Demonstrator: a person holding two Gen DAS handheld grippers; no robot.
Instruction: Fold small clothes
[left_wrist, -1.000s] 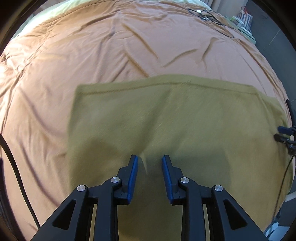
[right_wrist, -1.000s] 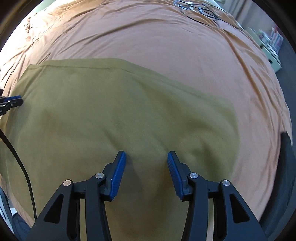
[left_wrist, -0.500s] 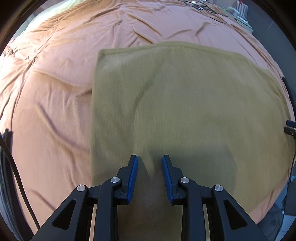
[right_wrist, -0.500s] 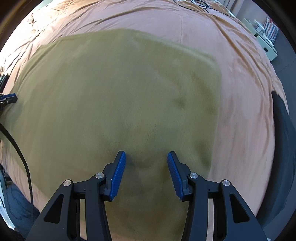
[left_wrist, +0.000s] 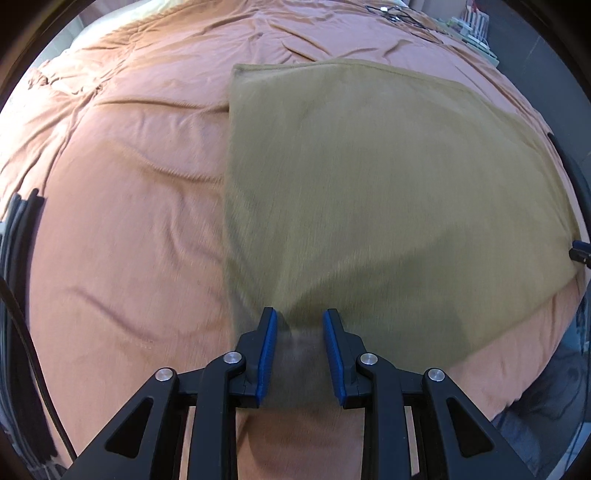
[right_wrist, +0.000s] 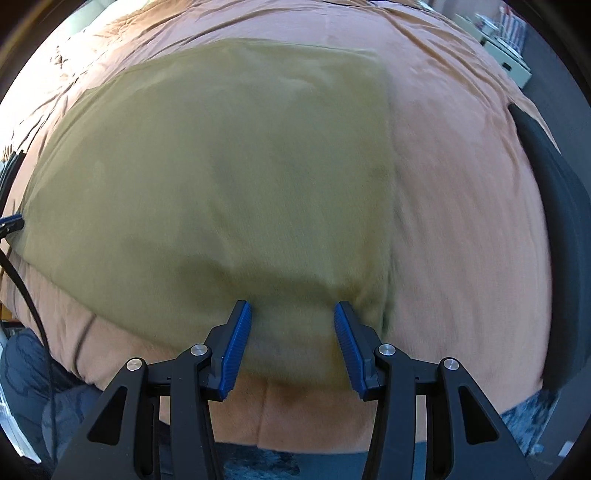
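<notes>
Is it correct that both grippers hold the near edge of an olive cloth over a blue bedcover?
Not quite. The bedcover is orange-brown, not blue; both wrist views show it. The rest holds: the left gripper and the right gripper each have the olive cloth's near edge between their fingers.

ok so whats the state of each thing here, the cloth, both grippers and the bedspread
olive cloth: spread fairly flat on the bed, near edge gathered between both grippers' pads, blurred
left gripper: partly closed, cloth edge bunched between its pads
right gripper: wider gap, cloth edge between its pads; firm grip unclear
orange bedspread: wrinkled, lying under the cloth
</notes>
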